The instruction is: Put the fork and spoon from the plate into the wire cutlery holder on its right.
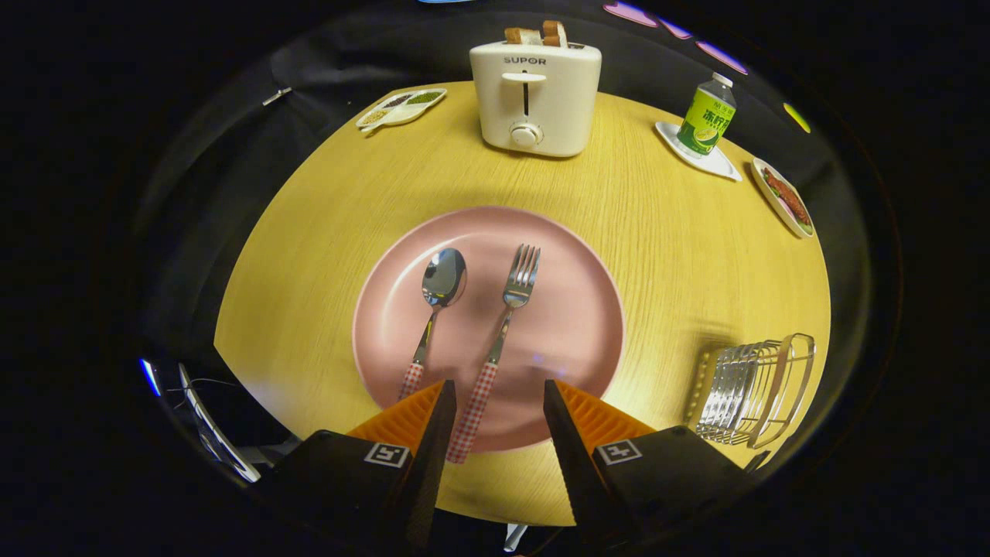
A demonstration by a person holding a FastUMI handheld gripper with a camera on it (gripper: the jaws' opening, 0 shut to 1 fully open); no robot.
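A pink plate point(572, 325) lies on the round wooden table just ahead of my fingers. On it lie a spoon point(438, 298) and, to its right, a fork point(506, 317), both with red-checked handles pointing toward me. My gripper point(495, 391) is open above the plate's near rim. The fork's handle end reaches into the gap beside my left fingertip point(445, 398), with no finger pressing on it. The spoon's handle end is hidden behind that same finger. The wire cutlery holder point(754, 391) stands on the table to the right of the plate, empty as far as I can see.
A white toaster point(535, 97) with bread slices stands beyond the plate. A small divided dish point(401, 108) sits at the far left. A green bottle point(707, 116) on a white saucer and a dish of food point(785, 197) are at the far right, near the table edge.
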